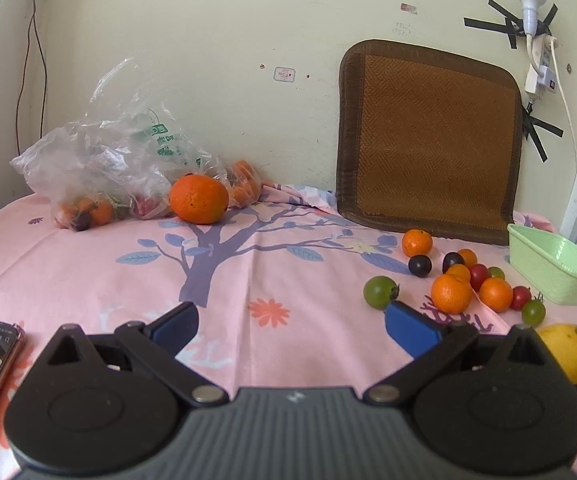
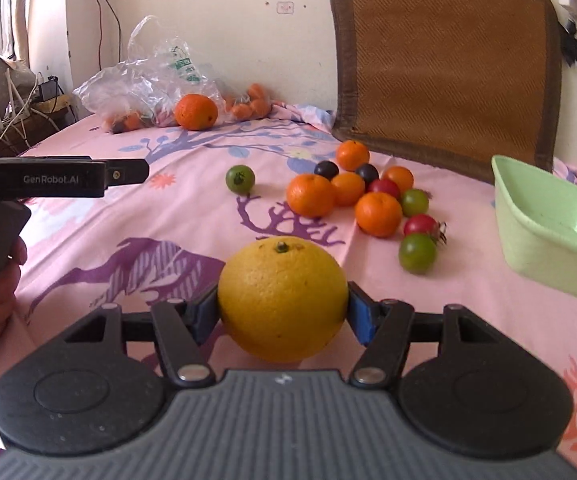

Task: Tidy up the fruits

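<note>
Gripping one yellow citrus (image 2: 282, 298), right gripper (image 2: 282, 312) (left gripper (image 1: 292, 322) agape)

Both wrist views sit low over the pink tree-printed bedsheet (image 1: 248, 264), facing the cream wall. The right view is nearer the light green plastic basket (image 2: 548, 232). They share the brown woven cushion (image 1: 432, 140) and basket.

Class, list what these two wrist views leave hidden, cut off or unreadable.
- Fruit inside the crumpled clear plastic bag: left wrist view, blurred by creased film.
- Round yellow citrus fruit, its underside: right wrist view, hidden by the right claw.
- Pale green plastic tub, its far end: cut by the frame edge.
</note>
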Action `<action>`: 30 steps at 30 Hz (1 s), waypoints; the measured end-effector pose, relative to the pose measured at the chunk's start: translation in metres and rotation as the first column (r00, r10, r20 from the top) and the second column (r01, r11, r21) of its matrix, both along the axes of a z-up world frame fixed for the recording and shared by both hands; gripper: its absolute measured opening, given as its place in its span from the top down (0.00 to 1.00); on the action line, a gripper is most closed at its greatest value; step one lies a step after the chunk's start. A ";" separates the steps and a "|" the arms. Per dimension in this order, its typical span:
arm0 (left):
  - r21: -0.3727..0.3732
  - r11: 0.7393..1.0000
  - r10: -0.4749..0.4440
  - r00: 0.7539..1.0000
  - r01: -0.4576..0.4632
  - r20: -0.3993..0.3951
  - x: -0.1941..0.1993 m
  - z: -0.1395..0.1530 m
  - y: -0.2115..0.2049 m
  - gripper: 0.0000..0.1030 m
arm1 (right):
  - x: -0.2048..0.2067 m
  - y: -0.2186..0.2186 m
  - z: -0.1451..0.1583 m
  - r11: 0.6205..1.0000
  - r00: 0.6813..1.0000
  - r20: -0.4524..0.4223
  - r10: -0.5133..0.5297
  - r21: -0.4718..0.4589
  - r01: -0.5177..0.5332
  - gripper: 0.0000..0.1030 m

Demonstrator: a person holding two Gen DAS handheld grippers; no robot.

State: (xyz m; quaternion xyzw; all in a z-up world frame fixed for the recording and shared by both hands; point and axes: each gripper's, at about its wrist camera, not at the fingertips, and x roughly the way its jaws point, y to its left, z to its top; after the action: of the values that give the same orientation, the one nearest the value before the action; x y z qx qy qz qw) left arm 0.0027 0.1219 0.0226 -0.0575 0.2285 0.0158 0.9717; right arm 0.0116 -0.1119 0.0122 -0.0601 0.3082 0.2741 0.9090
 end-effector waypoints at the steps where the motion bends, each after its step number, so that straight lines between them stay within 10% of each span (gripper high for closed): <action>1: 0.012 1.000 -0.006 1.000 0.006 -0.001 0.000 0.000 -0.002 0.00 | 0.000 -0.002 -0.002 1.000 1.000 -0.006 -0.006 0.004 0.006 0.35; 30: 0.108 0.992 -0.054 0.997 0.059 -0.055 0.006 -0.006 -0.022 0.00 | -0.021 -0.024 -0.019 0.993 0.999 0.042 -0.013 0.117 0.008 0.19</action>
State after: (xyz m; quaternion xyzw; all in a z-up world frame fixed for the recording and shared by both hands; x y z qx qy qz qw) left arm 0.0091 0.0998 0.0168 0.0029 0.2542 0.0023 0.9671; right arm -0.0094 -0.1356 -0.0070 -0.0109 0.2723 0.2856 0.9188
